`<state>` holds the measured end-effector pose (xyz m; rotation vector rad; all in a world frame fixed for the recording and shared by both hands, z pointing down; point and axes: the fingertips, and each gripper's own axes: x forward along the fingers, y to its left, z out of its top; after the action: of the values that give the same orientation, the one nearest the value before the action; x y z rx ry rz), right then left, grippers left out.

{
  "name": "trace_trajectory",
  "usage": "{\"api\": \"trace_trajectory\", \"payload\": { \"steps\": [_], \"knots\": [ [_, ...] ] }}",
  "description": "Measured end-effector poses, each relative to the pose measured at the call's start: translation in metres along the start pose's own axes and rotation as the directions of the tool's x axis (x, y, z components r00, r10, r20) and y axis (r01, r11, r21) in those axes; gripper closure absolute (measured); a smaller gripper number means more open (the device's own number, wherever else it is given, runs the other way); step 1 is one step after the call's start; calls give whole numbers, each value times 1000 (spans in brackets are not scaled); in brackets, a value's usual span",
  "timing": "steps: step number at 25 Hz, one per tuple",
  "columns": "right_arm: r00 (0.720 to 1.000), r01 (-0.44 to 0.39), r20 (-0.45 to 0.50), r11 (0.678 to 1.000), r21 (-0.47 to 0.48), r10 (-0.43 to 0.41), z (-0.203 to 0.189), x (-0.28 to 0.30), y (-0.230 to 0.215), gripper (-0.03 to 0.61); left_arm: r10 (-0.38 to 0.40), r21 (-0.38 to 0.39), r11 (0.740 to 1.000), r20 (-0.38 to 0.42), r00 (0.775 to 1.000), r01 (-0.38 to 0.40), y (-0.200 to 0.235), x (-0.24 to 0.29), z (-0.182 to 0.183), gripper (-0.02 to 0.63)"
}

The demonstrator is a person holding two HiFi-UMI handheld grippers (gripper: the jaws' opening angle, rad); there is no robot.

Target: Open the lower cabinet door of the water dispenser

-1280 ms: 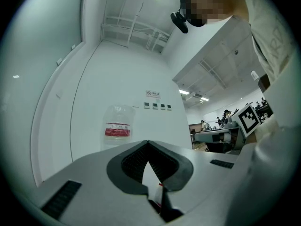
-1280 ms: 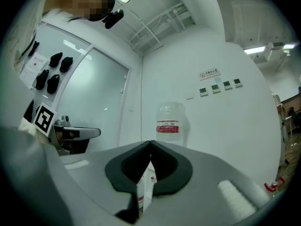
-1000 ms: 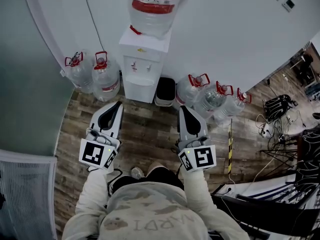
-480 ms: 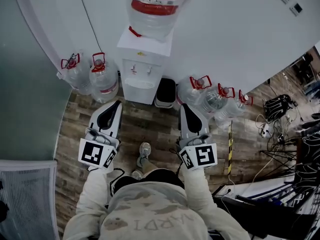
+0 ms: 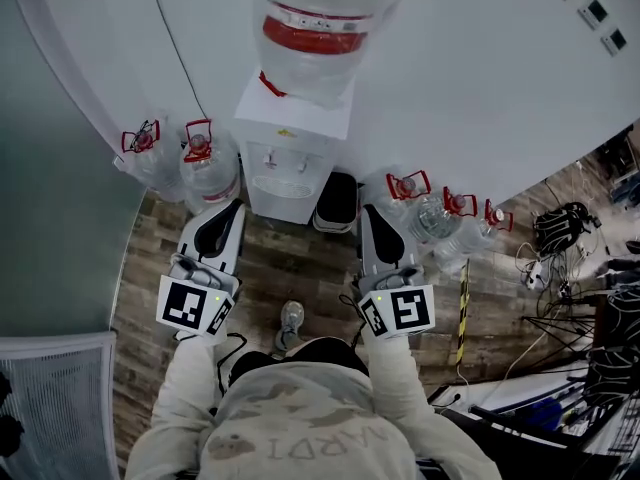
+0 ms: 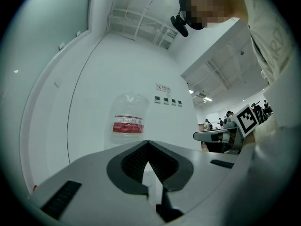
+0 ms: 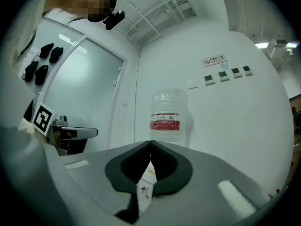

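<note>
The curved white wall (image 5: 470, 78) and the wood-plank floor (image 5: 300, 268) frame a tall white water dispenser (image 5: 290, 133) standing against the wall at the far middle, with a large clear water bottle with a red label (image 5: 320, 28) upended on top. 2 spare clear bottles with red handles (image 5: 205, 158) stand on the floor at its left and 3 more at its right. A small black waste bin (image 5: 335, 198) sits just beside its right flank. The task looks not yet begun. The dispenser's lower cabinet door (image 5: 278, 206), seen steeply from above beneath the 2 taps (image 5: 270, 158), appears closed, so reaching it, gripping it and swinging it open are all left. The left gripper (image 5: 234, 208) and right gripper (image 5: 369, 214) point at the dispenser from the near side, one toward each front corner, near it but apart from it. Both pairs of fingers (image 6: 127, 164) are clenched tip to tip on nothing. The door lies beyond them and lower, between the 2.
</note>
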<state>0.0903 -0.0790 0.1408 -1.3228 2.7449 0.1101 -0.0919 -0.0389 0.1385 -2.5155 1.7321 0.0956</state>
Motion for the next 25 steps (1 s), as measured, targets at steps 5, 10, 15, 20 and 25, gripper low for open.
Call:
{"api": "trace_trajectory", "payload": {
  "steps": [5,10,15,20,25],
  "knots": [
    [1000,-11,-1,1000,13,11,-5,29,-19,571,9,4,1000,-2,1000,-9,14,31,-2,612],
    [1000,-24,5,999,22,23,-8,49,-34,571,11,15,1000,0,1000,-11,19,57,-1,612],
    [1000,-26,6,999,27,26,-10,59,-43,571,9,17,1000,4,1000,-9,21,70,-2,612],
    [1000,-21,-8,999,35,21,-17,76,-43,571,1,11,1000,-10,1000,-1,36,80,-9,612],
    [1000,11,-21,999,33,-10,-21,89,-39,571,-26,-2,1000,-20,999,26,53,86,-13,612]
  ]
}}
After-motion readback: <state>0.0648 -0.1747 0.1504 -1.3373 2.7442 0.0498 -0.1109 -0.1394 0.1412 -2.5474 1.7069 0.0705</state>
